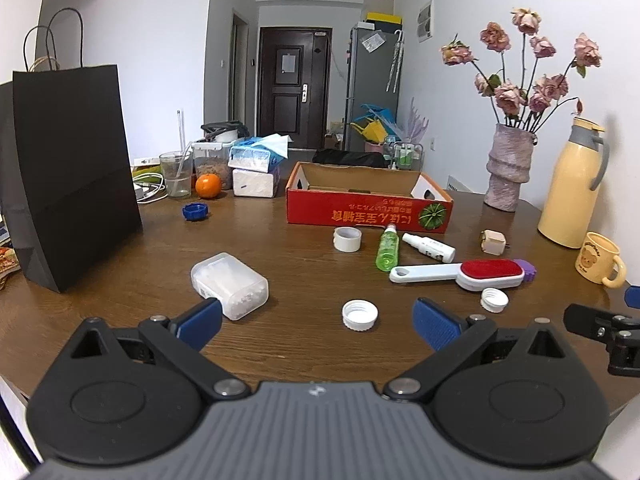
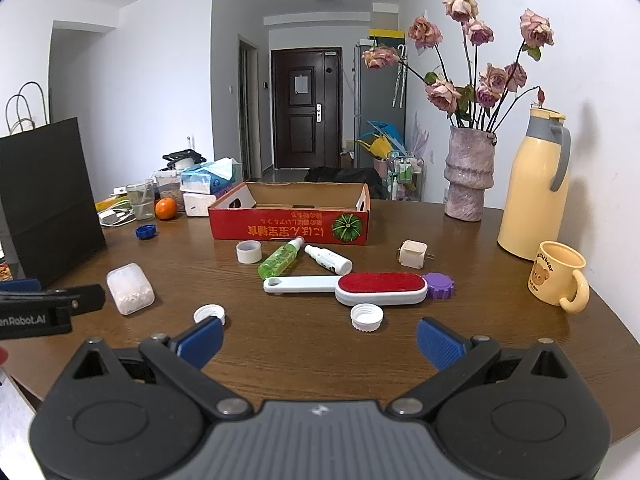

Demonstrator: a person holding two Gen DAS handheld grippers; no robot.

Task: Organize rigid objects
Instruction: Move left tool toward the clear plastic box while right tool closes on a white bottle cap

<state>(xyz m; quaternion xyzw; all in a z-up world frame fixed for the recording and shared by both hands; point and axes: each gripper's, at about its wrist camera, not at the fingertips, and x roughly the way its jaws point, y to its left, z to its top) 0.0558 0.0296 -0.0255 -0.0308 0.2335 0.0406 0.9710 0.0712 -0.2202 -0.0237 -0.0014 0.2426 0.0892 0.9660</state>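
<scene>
The left claw (image 1: 318, 322) hangs low over the near edge of the table (image 1: 140, 264), jaws spread wide and holding nothing. Its left pad (image 1: 200, 320) partly covers the near corner of the clear case (image 1: 230, 285); whether they touch is hard to tell. A white cap (image 1: 360, 314) lies between the pads, apart from both. The right claw (image 2: 320, 338) is likewise wide open and empty, its left pad (image 2: 202, 340) cutting off part of that cap, with a second cap (image 2: 367, 317) just ahead of the gap. Each claw shows only as a cropped black edge in the other's view.

Beyond lies the lint brush (image 2: 348, 286), its far end hiding part of a purple cap (image 2: 440, 285). Next come the green bottle (image 2: 280, 261), white bottle (image 2: 329, 259), tape roll (image 2: 248, 251) and a small cube (image 2: 413, 254), hard to identify. Behind them sits the open red box (image 2: 290, 227), its floor mostly hidden by the front wall. A blue cap (image 2: 145, 232) lies left, near the black bag (image 2: 48, 196).
</scene>
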